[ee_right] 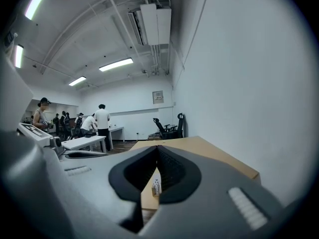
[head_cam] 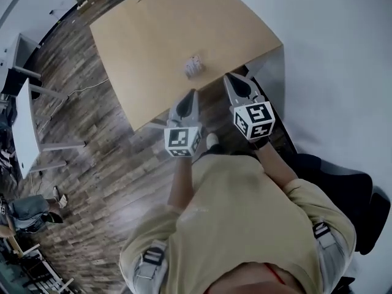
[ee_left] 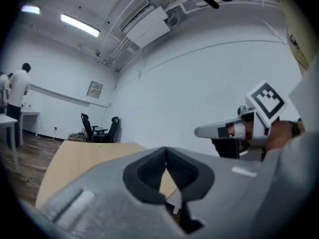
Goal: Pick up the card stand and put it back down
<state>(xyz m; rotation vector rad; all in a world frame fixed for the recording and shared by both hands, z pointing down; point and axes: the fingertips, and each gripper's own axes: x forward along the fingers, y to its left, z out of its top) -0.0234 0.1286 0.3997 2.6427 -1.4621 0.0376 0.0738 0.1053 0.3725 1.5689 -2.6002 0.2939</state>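
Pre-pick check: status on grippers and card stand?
Left gripper and right gripper both shut, empty, at the table near edge. Card stand on table, untouched. Nothing between grippers and stand.

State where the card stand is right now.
In the head view the card stand sits by the near edge of the table, just ahead of the left gripper and right gripper, touching neither.
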